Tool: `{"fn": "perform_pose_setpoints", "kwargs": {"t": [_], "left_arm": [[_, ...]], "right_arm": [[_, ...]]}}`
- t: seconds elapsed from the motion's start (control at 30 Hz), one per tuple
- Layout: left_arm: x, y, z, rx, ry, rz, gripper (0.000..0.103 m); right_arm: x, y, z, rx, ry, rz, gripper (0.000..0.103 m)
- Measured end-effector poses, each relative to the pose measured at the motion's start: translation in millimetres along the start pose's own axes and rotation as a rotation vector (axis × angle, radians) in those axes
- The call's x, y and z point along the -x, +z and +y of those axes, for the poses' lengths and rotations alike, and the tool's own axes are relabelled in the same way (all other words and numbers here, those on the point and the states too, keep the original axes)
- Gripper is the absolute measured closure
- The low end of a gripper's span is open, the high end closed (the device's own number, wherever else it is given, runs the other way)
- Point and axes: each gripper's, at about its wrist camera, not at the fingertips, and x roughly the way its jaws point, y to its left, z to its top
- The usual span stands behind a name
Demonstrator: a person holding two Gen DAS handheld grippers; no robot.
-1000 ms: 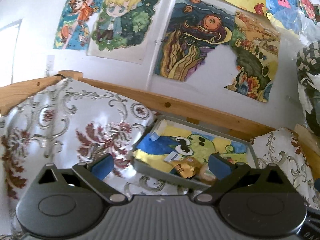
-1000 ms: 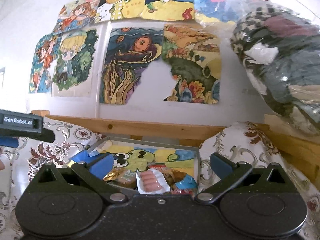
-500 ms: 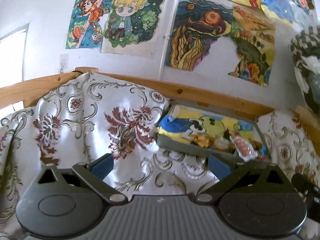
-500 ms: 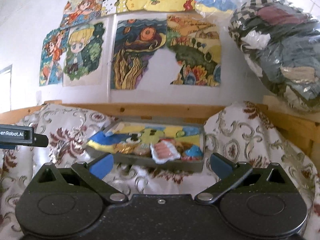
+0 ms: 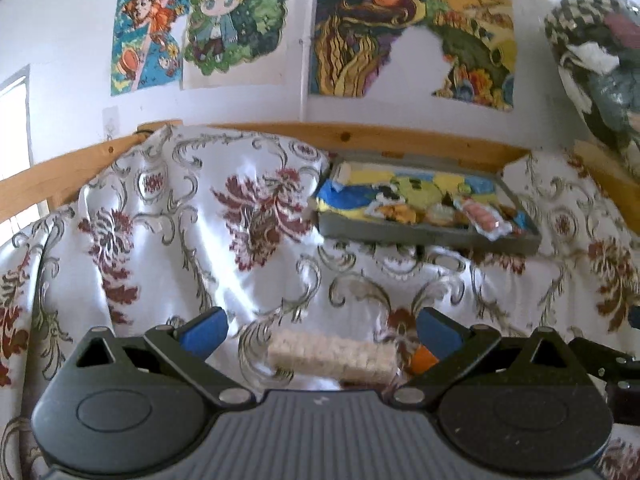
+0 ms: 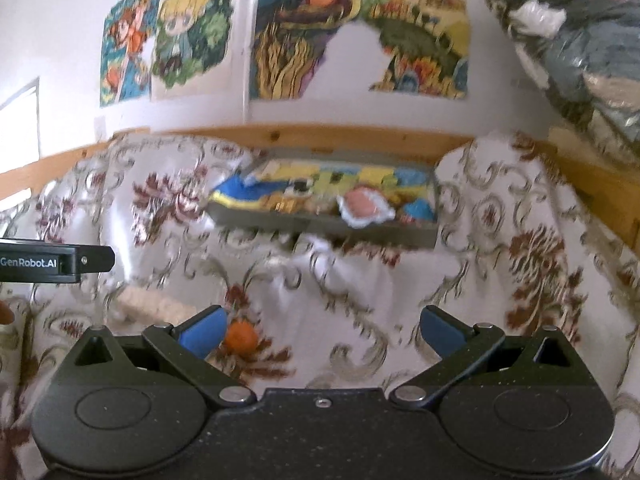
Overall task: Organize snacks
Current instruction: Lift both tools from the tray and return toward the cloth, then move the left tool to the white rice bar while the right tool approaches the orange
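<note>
Both wrist cams sit low over the floral cloth (image 5: 160,220), facing the poster wall (image 6: 280,112). Left cam close above the wafer bar (image 5: 332,356); right cam beside it, a bit further right. Both share the grey tray (image 5: 424,236) (image 6: 320,228) & bar (image 6: 156,306).

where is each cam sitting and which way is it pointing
Left wrist: on the left gripper, looking along its open fingers over the cloth at a wafer pack, the tray beyond.
Right wrist: on the right gripper, open, facing the tray; the left gripper pokes in at the left edge.
Shared: tray, cloth, wafer pack, orange snack, wall drawings.
</note>
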Motion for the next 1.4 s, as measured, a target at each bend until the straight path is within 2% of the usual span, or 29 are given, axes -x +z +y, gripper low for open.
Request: {"fn": "perform_pose_setpoints", "kwargs": {"t": [0.23,0.43,0.73,1.17,1.4], "left_arm": [[-7,-22,7,-0.045,0.010,0.093,0.000],[-15,-30,13,-0.076,0.007,0.132,0.000],[-29,-31,24,-0.069,0.019,0.173,0.000],[-54,-22,29,-0.168,0.016,0.190,0.000],[-68,-7,21,-0.298,-0.011,0.124,0.000]], "right_arm": [[-11,-10,7,-0.003,0.008,0.091,0.001],[-24,-16,11,0.003,0.017,0.152,0.001],[-38,-18,17,0.018,0.038,0.203,0.001],[-70,-7,19,0.051,0.080,0.214,0.001],[-92,-2,21,0.093,0.105,0.220,0.001]]}}
